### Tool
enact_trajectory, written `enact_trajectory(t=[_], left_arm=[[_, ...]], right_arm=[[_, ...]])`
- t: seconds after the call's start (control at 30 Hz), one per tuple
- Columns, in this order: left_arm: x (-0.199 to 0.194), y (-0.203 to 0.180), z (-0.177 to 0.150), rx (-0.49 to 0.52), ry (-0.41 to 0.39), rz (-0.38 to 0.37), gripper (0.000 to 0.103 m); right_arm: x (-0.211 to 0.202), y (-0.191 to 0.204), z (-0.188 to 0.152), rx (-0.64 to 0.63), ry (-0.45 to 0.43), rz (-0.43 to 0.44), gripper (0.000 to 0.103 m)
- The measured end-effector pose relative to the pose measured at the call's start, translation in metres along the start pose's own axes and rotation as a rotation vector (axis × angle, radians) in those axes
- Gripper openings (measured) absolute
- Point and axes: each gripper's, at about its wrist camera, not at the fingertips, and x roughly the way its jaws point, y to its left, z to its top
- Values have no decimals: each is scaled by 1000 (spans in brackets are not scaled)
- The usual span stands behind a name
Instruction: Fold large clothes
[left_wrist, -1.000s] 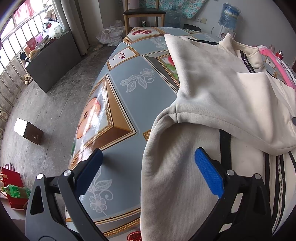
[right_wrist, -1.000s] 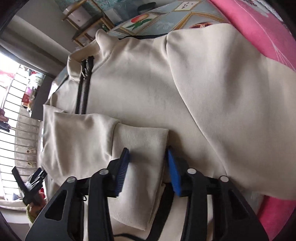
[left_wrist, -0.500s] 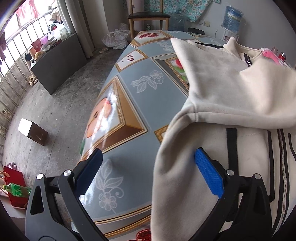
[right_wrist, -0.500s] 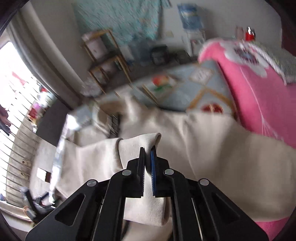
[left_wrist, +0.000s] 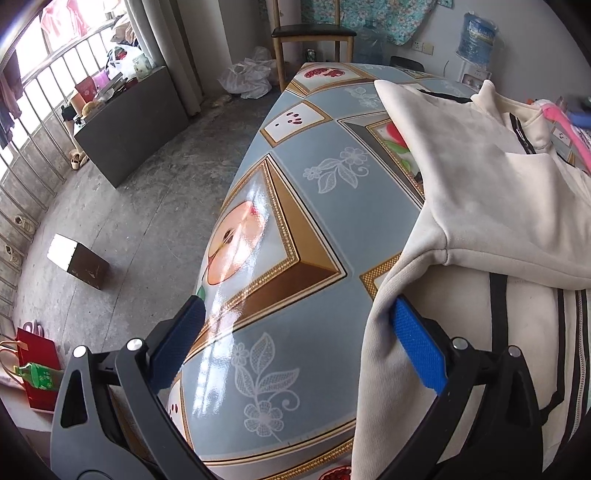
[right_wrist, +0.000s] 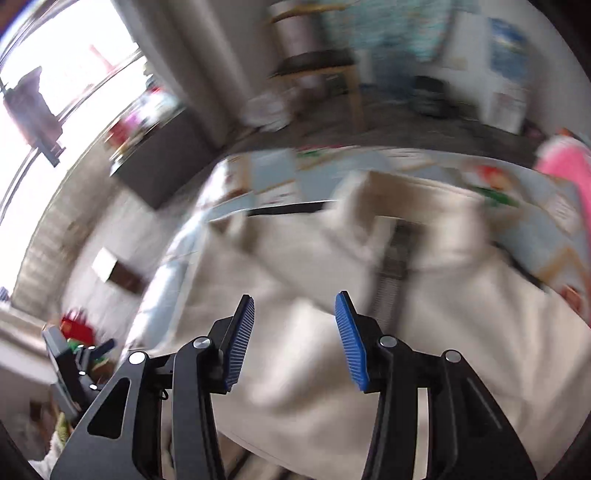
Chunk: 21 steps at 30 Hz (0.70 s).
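Cream jacket (left_wrist: 480, 192) lies on the desk (left_wrist: 332, 206), filling the 3 o'clock half of the left wrist view; one sleeve is folded across the body, and the hem edge drops past 5 o'clock.

Left claw (left_wrist: 295, 347): jaws wide apart, nothing pinched. Its blue pad at 4 o'clock sits right at the jacket's side edge (touching or just beside, cannot tell); the other pad hangs over bare tablecloth at 8 o'clock.

Right claw (right_wrist: 295, 339): jaws have just been opening, no cloth between them. Right wrist view is smeared by motion; the jacket (right_wrist: 314, 288) spreads from centre to 4 o'clock beneath the pads, zip near 2 o'clock.

Judged step: sleeve fold released, next fold is to be set up.

How to do it well:
- Let the right claw clear the cloth fully so the laid sleeve is not dragged.
- Left claw should take the side edge between both pads, biting only the jacket layers, not the tablecloth.
- Lift both corners together and keep the edge taut.

Pink cloth (right_wrist: 569, 173) at 2 o'clock stays out of the fold.
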Motion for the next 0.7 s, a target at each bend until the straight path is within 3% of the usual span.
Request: enact_trajectory(t=[0.13, 0.23, 0.4, 0.47, 0.5, 0.7], left_arm=[[2, 1, -1, -16, 0, -9, 97], [2, 1, -2, -21, -2, -9, 97], [2, 3, -4, -41, -10, -22, 97], [2, 5, -6, -48, -14, -28, 97], [2, 5, -7, -51, -17, -29, 97], [0, 8, -10, -62, -35, -13, 97]], right_arm=[[75, 66, 38, -118, 85, 49, 45], [119, 95, 65, -156, 142, 68, 45], [168, 131, 84, -216, 261, -58, 45], [181, 134, 83, -229, 312, -85, 25], [185, 136, 82, -238, 329, -93, 10], [164, 155, 90, -272, 211, -38, 6]])
